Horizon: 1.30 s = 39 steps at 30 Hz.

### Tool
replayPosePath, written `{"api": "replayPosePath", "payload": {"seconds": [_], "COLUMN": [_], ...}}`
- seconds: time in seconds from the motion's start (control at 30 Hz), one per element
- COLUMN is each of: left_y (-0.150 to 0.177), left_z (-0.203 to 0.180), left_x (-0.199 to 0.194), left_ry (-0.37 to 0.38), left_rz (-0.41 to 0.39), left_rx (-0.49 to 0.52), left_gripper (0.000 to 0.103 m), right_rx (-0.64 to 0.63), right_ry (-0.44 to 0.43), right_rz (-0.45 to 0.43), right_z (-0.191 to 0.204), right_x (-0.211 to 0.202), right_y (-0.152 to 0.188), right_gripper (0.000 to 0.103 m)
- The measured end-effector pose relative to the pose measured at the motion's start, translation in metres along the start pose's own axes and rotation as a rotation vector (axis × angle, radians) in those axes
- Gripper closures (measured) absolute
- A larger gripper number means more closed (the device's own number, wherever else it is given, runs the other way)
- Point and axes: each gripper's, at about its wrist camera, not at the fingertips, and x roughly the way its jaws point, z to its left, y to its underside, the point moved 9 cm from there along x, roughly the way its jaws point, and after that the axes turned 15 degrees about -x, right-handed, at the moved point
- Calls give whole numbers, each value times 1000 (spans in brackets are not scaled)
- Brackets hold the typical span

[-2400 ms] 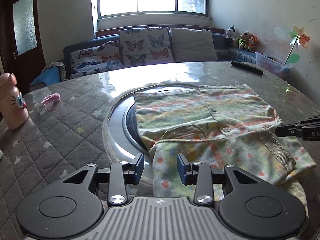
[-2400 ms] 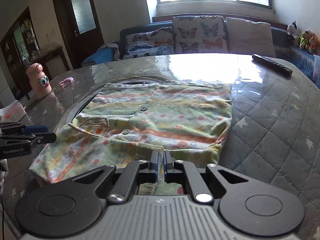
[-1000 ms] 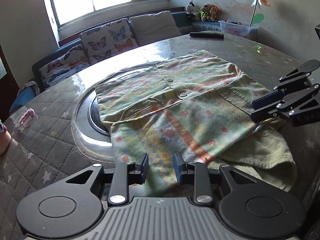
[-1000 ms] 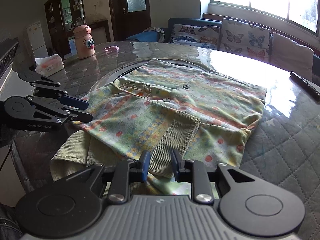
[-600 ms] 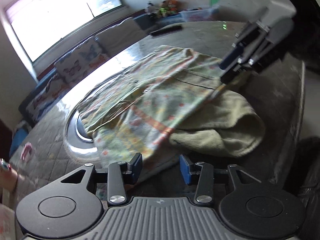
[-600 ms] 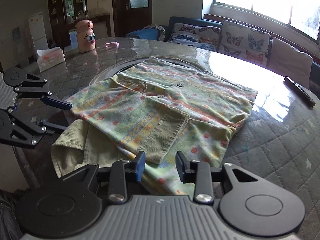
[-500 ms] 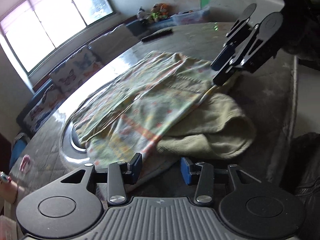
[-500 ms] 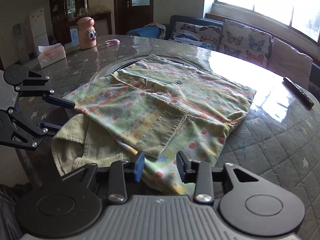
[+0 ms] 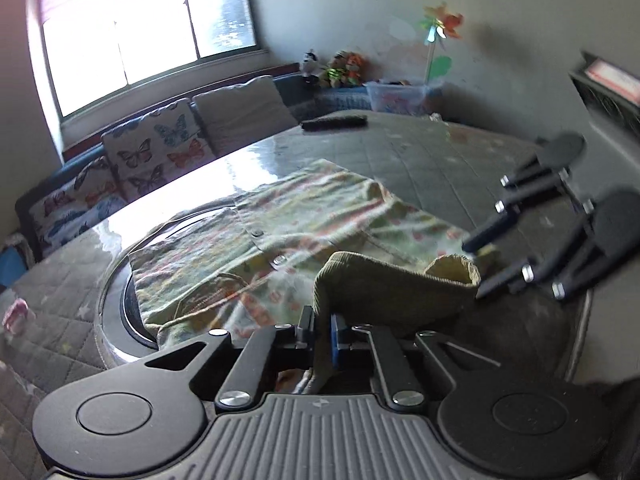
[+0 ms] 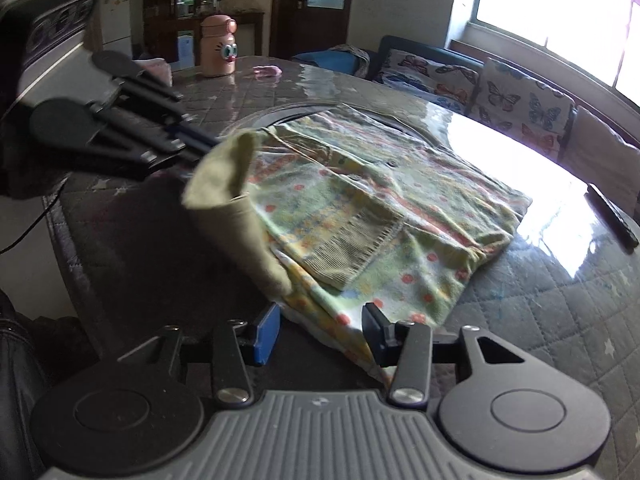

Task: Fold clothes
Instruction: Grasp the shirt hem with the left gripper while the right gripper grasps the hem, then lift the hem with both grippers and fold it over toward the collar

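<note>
On the quilted tabletop (image 10: 560, 300), left tongs (image 9: 322, 330) pinch the olive ribbed hem (image 9: 384, 292) of a floral shirt (image 10: 380, 200), lifting it toward twelve o'clock, apparently to fold; right tongs (image 10: 320, 330) hover spread, holding nothing.

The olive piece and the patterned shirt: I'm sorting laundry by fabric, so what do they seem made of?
The olive piece looks like corduroy or rib knit: fine parallel ridges, matte; left gripper pinches it. The patterned shirt looks like soft, thin cotton: it wrinkles and drapes flat, with a printed surface. Neither is certain.
</note>
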Motion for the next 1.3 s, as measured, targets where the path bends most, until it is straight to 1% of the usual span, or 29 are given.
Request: {"api": "replayPosePath", "payload": {"seconds": [0.1,0.2,0.23,0.27,0.3,0.33,0.37,0.4,0.43,0.47,0.5,0.63,0.77,0.83,0.87,0.9,0.97,1.0,1.1,1.3], "left_y": [-6,-10,-9,-8,-6,-4,-2,1,3,7,11,29,40,43,45,46,47,46,45,46], "left_z": [4,8,9,11,12,14,15,16,17,18,19,26,35,37,38,38,38,38,33,9], "left_x": [5,9,8,7,5,1,-4,-9,-14,-19,-22,-26,-18,-16,-15,-15,-18,-22,-38,-91], "left_ry": [9,16,16,12,5,-2,-10,-18,-29,-48,-66,-129,-201,-227,-239,-244,-243,-241,-225,-113], "left_rz": [11,23,28,32,37,37,35,32,28,23,22,44,43,32,26,21,12,3,-23,-22], "left_rx": [-38,-69,-71,-71,-70,-64,-58,-51,-39,-17,8,88,166,220,249,270,289,296,307,284], "left_gripper": [95,95,95,92,91,90,87,77,71,60,56,54,55,60,65,75,90,93,96,96], "right_rx": [-48,-47,-32,-14,13,45,78,102,120,138,155,217,231,234,235,235,234,230,202,154], "right_ry": [10,16,3,-16,-34,-52,-70,-84,-92,-98,-100,-102,-89,-85,-83,-81,-71,-68,-61,-99], "right_rz": [-39,-73,-81,-88,-89,-86,-84,-87,-94,-101,-107,-129,-143,-147,-151,-155,-173,-178,-201,-246], "right_z": [6,6,5,4,1,-3,-7,-10,-12,-14,-17,-27,-28,-28,-27,-27,-26,-25,-20,0], "right_x": [7,14,18,22,26,29,32,33,32,30,29,27,24,22,21,20,14,12,-1,-56], "right_y": [-12,-25,-29,-33,-35,-37,-39,-41,-43,-44,-45,-47,-48,-48,-48,-48,-50,-50,-54,-54], "right_gripper": [46,53,59,66,80,84,85,89,89,90,92,93,94,95,95,95,96,96,97,97]}}
